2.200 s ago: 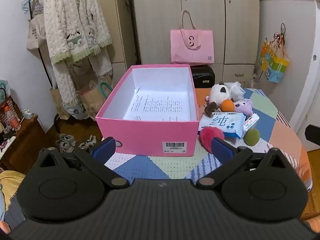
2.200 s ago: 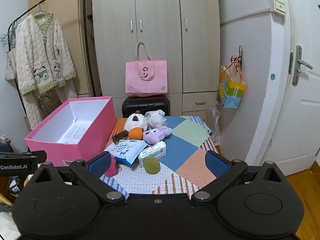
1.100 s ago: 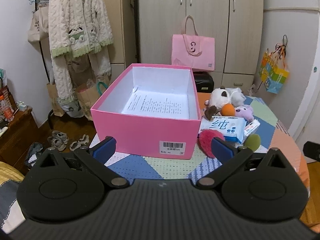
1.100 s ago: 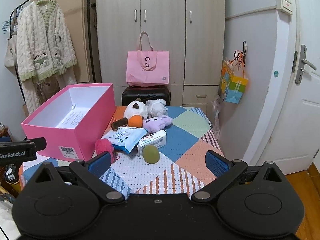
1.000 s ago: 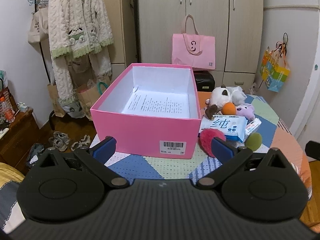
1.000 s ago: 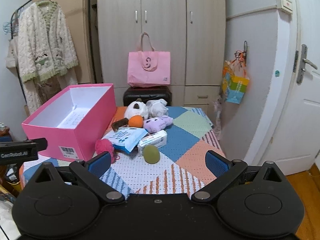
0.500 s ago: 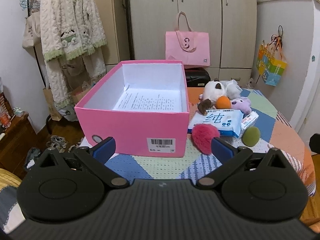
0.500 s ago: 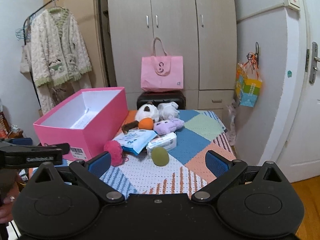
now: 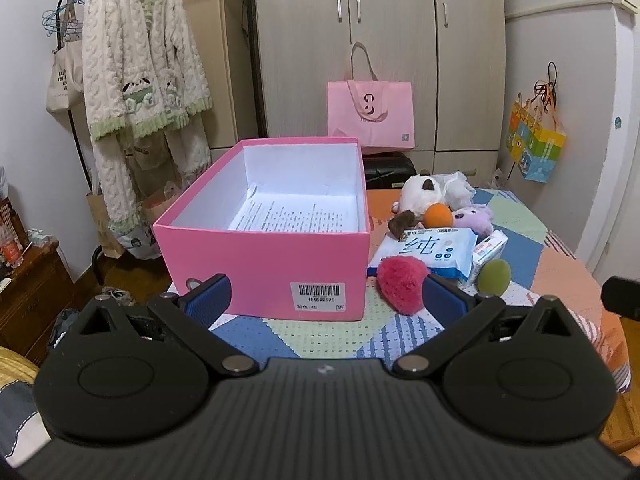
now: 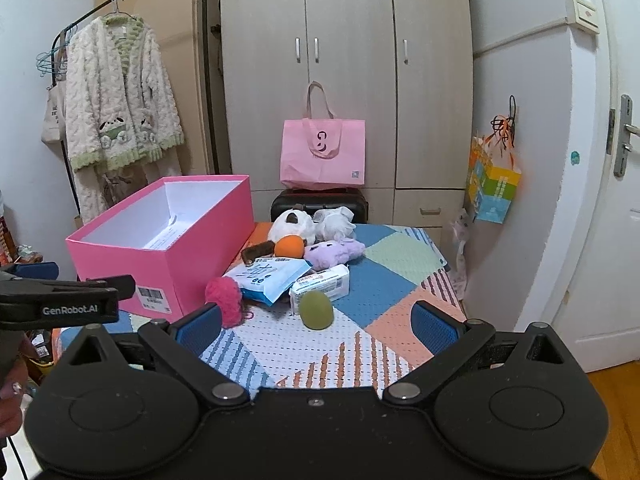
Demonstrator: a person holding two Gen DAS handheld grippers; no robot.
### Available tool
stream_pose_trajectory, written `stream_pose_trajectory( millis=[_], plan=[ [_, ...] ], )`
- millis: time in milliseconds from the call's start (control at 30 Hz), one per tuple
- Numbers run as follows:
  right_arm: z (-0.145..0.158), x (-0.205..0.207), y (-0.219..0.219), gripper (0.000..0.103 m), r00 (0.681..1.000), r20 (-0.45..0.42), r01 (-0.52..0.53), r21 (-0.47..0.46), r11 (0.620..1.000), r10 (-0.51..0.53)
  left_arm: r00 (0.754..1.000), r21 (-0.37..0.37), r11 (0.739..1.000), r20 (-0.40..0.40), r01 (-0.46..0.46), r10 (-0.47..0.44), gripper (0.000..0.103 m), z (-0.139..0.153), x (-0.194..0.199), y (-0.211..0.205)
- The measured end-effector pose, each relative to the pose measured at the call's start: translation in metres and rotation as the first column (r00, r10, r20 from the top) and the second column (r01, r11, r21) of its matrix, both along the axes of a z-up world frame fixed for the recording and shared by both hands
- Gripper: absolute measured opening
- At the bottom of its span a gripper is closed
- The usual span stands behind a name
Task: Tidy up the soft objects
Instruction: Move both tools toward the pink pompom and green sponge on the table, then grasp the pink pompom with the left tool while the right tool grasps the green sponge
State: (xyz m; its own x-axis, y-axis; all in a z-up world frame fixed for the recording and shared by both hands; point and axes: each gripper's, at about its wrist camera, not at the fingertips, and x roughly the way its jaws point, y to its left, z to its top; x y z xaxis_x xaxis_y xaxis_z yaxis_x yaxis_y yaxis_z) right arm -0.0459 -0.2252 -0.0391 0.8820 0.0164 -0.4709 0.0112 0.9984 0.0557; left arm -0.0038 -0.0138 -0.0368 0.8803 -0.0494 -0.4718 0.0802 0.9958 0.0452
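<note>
An open pink box with a printed sheet inside stands on the left of the patchwork table. To its right lie a fuzzy red pom, a blue wipes pack, a small white pack, a green ball, an orange ball, a purple plush and a white plush. My left gripper is open before the box. My right gripper is open before the green ball.
A pink tote bag sits on a black suitcase behind the table, in front of wardrobe doors. A fleecy robe hangs on a rack at left. A colourful bag hangs at right beside a door. The left gripper's body shows at left.
Both grippers have drifted slightly left and closer to the table, so the objects sit further right and larger in view. Both stay open; nothing on the table has moved.
</note>
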Motion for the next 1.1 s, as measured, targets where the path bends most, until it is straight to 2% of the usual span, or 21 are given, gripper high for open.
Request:
stream_pose_trajectory(
  millis=[200, 700, 833, 900, 967, 1100],
  plan=[
    [-0.001, 0.001, -0.005, 0.102, 0.999, -0.023, -0.022, 0.017, 1.000, 0.022, 1.000, 0.002, 1.000, 0.009, 0.011, -0.011, 0.103, 0.002, 0.000, -0.002],
    [-0.001, 0.002, -0.006, 0.102, 0.999, -0.008, -0.053, 0.011, 0.999, 0.053, 0.999, 0.003, 1.000, 0.027, 0.017, -0.017, 0.103, 0.006, 0.001, -0.005],
    [0.003, 0.004, -0.018, 0.102, 0.993, -0.002, -0.115, 0.123, 0.986, 0.117, 0.999, 0.005, 1.000, 0.030, 0.019, -0.019, 0.103, 0.007, 0.000, -0.010],
    [0.004, 0.006, -0.024, 0.102, 0.988, 0.006, -0.154, 0.188, 0.970, 0.155, 0.997, 0.006, 1.000, 0.072, 0.008, -0.009, 0.103, 0.011, -0.006, -0.013],
    [0.002, 0.009, -0.029, 0.102, 0.982, 0.011, -0.185, 0.237, 0.954, 0.187, 0.994, -0.001, 0.999, 0.099, 0.035, -0.034, 0.103, 0.017, -0.011, -0.016],
    [-0.005, 0.019, -0.037, 0.102, 0.983, 0.032, -0.184, 0.235, 0.954, 0.182, 0.990, 0.003, 0.996, 0.114, 0.089, -0.089, 0.103, 0.021, -0.010, -0.027]
  ],
)
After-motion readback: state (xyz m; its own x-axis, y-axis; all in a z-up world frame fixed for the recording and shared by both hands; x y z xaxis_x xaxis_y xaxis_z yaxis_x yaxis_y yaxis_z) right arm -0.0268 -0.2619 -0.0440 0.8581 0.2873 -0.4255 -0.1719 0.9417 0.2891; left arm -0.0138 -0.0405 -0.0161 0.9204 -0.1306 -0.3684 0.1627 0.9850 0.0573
